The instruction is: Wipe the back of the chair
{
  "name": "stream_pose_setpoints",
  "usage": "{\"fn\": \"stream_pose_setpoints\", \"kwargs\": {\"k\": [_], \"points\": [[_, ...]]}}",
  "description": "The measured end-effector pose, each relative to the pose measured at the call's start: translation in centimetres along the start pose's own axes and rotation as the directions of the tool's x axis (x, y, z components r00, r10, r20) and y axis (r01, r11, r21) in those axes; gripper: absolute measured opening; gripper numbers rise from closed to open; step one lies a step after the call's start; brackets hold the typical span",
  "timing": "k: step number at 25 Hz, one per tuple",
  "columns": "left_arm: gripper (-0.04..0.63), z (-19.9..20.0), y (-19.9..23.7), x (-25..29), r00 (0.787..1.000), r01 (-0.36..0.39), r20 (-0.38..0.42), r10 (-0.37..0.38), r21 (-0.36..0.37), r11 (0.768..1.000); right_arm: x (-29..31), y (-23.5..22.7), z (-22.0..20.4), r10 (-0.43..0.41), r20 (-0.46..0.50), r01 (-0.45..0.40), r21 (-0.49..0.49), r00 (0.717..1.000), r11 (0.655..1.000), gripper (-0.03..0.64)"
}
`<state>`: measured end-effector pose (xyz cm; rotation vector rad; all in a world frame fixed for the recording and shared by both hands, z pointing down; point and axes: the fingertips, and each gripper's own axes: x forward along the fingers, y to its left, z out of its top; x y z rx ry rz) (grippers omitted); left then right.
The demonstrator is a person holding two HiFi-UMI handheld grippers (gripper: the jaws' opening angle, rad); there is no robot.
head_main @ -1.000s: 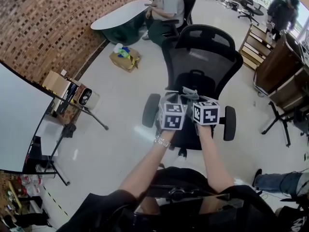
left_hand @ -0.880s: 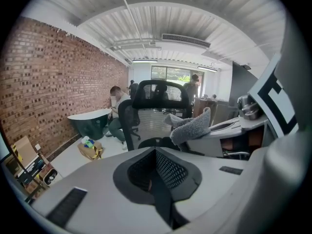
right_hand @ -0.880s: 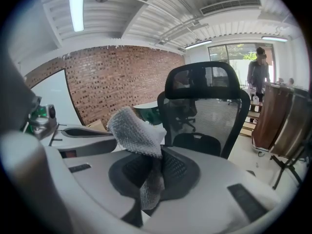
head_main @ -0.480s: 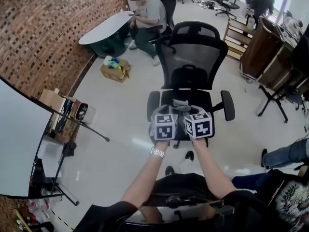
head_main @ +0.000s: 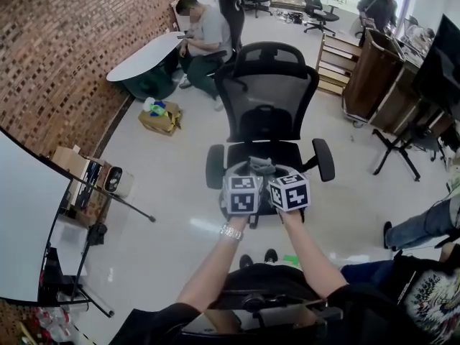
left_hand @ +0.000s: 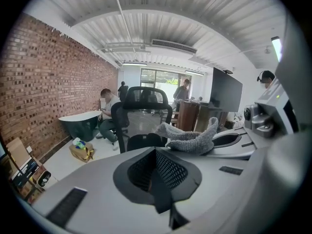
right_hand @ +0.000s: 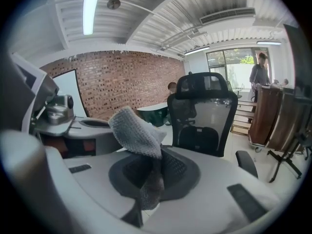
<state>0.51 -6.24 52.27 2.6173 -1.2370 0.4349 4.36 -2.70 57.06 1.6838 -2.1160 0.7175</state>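
A black office chair stands in front of me with its mesh back (head_main: 267, 99) facing me beyond the seat (head_main: 264, 153). Both grippers hover side by side over the seat's front edge. My right gripper (head_main: 277, 171) is shut on a grey knitted cloth (head_main: 260, 164), which sticks up from its jaws (right_hand: 134, 130). My left gripper (head_main: 249, 171) is shut with nothing in it (left_hand: 158, 179); the cloth (left_hand: 187, 138) shows just to its right. In both gripper views the chair back (right_hand: 202, 113) rises ahead, apart from the jaws and the cloth.
A seated person (head_main: 205, 38) is at a white table (head_main: 140, 52) behind the chair. A cardboard box (head_main: 159, 116) lies on the floor at left, near a tripod stand (head_main: 115, 200) and a white board (head_main: 21, 214). Wooden furniture (head_main: 374, 70) and another person's leg (head_main: 417, 225) are at right.
The head view has swung, so the chair now sits more centred and higher in view, square to me. Both grippers stay together with the cloth still held.
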Motion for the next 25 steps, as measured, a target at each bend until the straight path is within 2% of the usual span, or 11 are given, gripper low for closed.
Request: {"fn": "stream_pose_setpoints", "kwargs": {"k": [8, 13, 25], "points": [[0.003, 1.1, -2.4, 1.2, 1.0, 0.012, 0.008, -0.012, 0.022, 1.0, -1.1, -2.6, 1.3, -0.015, 0.036, 0.015, 0.006, 0.999, 1.0, 0.025], [0.003, 1.7, -2.5, 1.6, 1.0, -0.01, 0.019, 0.009, 0.03, 1.0, -1.3, -3.2, 1.7, 0.011, 0.041, -0.012, 0.006, 0.999, 1.0, 0.025], [0.003, 2.1, -3.4, 2.1, 1.0, -0.009, 0.028, 0.008, 0.039, 0.999, -1.6, -4.3, 1.4, 0.023, 0.04, -0.024, 0.011, 0.999, 1.0, 0.025]]}}
